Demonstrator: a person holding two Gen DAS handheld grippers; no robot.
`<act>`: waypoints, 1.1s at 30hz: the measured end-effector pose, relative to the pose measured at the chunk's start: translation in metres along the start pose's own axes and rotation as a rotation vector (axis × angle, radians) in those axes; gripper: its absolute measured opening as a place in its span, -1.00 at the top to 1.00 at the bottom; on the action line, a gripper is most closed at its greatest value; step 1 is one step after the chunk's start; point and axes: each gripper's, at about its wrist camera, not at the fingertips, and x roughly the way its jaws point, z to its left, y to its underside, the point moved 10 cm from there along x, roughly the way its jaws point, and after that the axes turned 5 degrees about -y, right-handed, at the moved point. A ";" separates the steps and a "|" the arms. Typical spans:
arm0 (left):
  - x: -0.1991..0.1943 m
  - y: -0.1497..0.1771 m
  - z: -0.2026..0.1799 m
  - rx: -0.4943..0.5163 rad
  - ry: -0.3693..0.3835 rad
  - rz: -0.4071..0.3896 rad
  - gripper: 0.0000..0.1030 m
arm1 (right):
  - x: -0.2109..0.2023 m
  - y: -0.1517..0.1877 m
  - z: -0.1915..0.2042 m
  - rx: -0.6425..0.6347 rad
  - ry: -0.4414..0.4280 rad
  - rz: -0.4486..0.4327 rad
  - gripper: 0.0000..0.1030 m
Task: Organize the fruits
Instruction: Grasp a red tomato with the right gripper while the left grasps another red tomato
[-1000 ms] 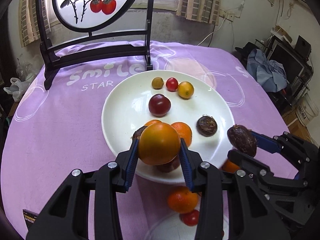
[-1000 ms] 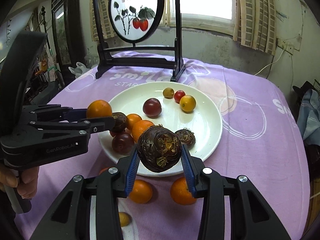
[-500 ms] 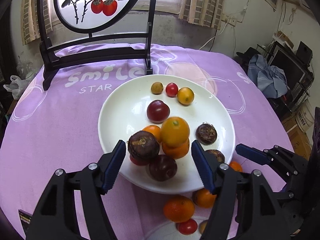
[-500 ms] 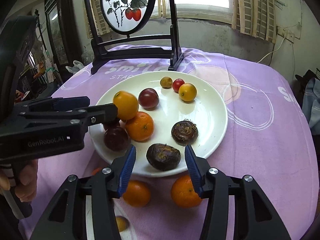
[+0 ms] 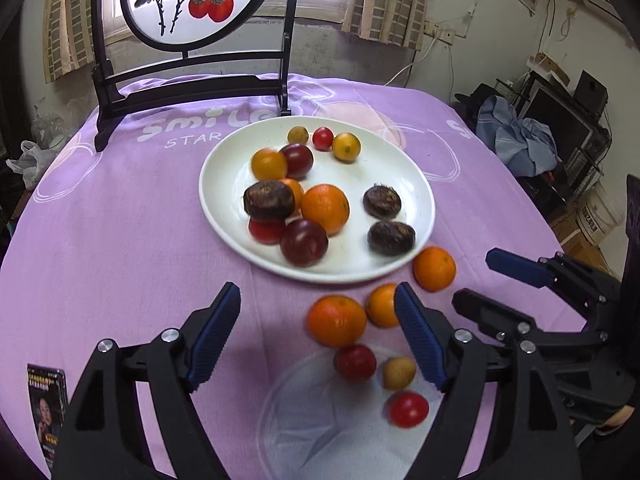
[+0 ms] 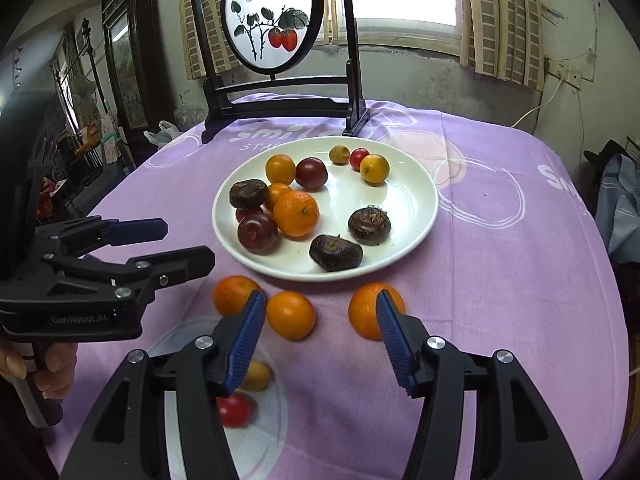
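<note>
Both tools (image 5: 318, 336) (image 6: 320, 338) opening, empty; oblong dark fruit (image 6: 335, 252) lengthwise along plate (image 6: 424, 224) rim.

- Left gripper (image 5: 318, 332): pointing steeply downward, jaws opening, nothing between its blue pads.
- Right gripper (image 6: 320, 338): likewise angled down, jaws opening, empty.

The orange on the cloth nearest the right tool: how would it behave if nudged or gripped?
The orange looks round, so a nudge would probably roll it across the purple cloth. Its dimpled peel likely grips ribbed pads well. It seems firm enough for the right tool, whose jaws are opening and hold nothing.
</note>
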 end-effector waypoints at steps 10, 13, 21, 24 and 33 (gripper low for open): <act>-0.021 0.038 -0.001 -0.002 0.010 0.013 -0.56 | -0.015 0.039 0.017 0.002 -0.030 0.028 -0.16; -0.022 0.049 0.004 -0.015 0.008 0.022 -0.57 | -0.015 0.050 0.024 -0.007 -0.038 0.046 -0.16; -0.023 0.063 0.021 -0.048 -0.021 0.024 -0.60 | -0.006 0.071 0.044 -0.053 -0.042 0.089 -0.16; -0.023 0.065 0.025 -0.057 -0.027 0.022 -0.61 | -0.001 0.077 0.054 -0.073 -0.052 0.108 -0.16; -0.015 0.065 0.032 -0.080 -0.019 0.039 -0.62 | 0.022 0.091 0.070 -0.088 -0.059 0.166 -0.16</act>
